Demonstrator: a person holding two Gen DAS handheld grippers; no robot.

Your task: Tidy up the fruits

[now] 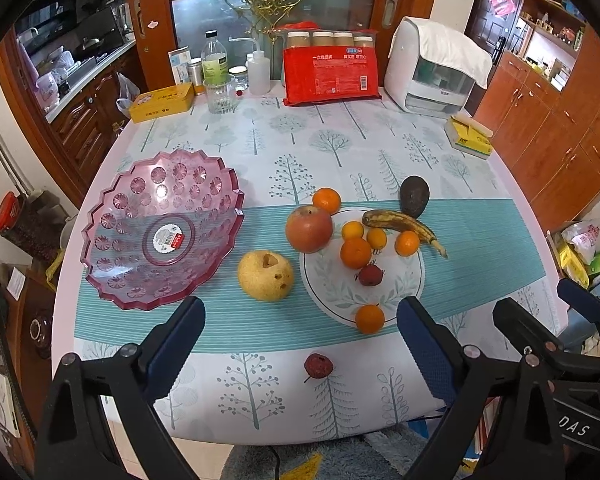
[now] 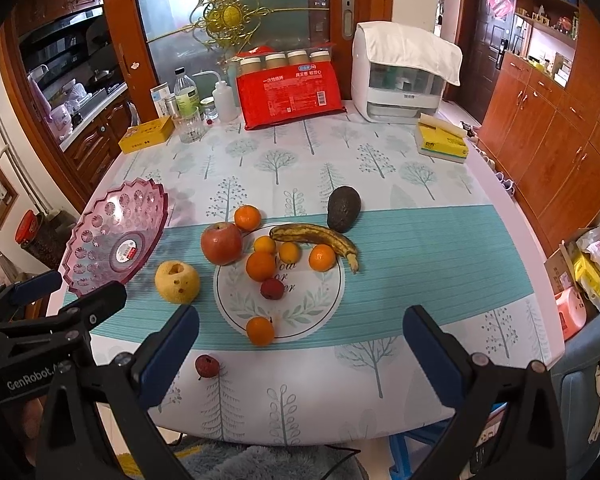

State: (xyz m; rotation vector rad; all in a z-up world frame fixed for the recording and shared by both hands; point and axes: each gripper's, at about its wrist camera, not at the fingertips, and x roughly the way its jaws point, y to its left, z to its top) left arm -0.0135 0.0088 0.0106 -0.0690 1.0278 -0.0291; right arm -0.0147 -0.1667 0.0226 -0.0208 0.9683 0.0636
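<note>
Pink scalloped plastic bowl [image 1: 156,232] sits empty left of the fruits, likely their destination, while the yellow pear [image 1: 265,276], red apple [image 1: 309,229] and oranges lie untouched, and left gripper [image 1: 300,340] and right gripper [image 2: 300,344] hover wide open, empty.

Wood cabinets [image 2: 548,136] right — glass door [image 2: 236,20] behind table [image 2: 420,184].

6 oranges [image 1: 355,253], 2 red lychees [image 1: 370,275], 1 apple [image 1: 309,229], 1 pear [image 1: 265,275], 1 banana [image 1: 402,226], 1 avocado [image 1: 414,196], 1 pink bowl [image 1: 162,228].
</note>
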